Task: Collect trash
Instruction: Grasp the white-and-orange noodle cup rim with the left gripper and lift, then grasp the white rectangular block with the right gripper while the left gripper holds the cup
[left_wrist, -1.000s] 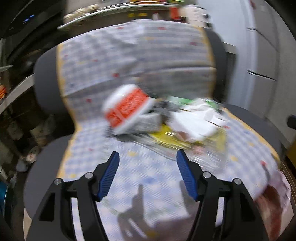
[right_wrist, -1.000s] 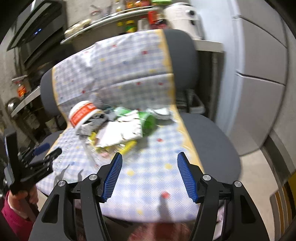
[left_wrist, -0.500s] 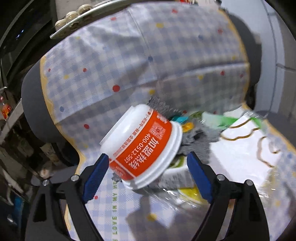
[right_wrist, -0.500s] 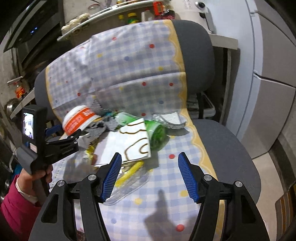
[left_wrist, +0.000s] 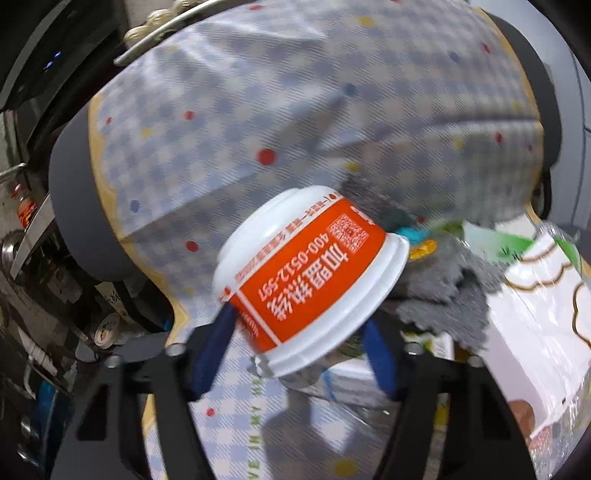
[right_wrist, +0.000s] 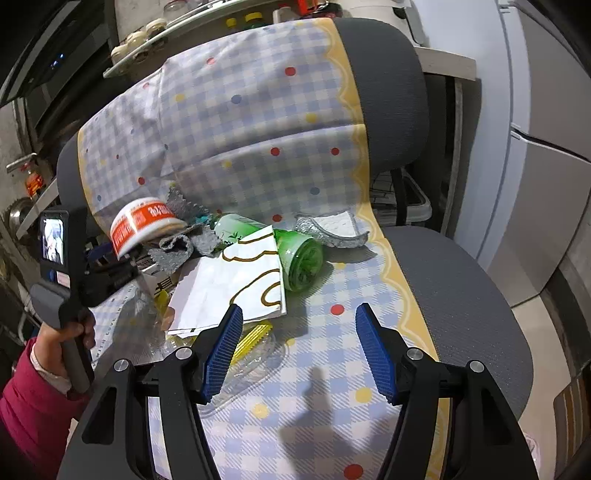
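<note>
Barely started: your left gripper (left_wrist: 295, 354) has its jaws wide around the orange bowl (left_wrist: 306, 273), not clamped; your right gripper (right_wrist: 299, 347) gapes empty; the whole pile remains on the chair (right_wrist: 461, 295).

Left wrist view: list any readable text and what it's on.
"400-0512-597": orange band of the upside-down white bowl; printed inverted.
Large white Chinese characters beside it: legible, roughly "加盟热线".
QR code and small print line on the same band: too small to read.
"VE IN MY": checked chair cover, partly cut off.
</note>
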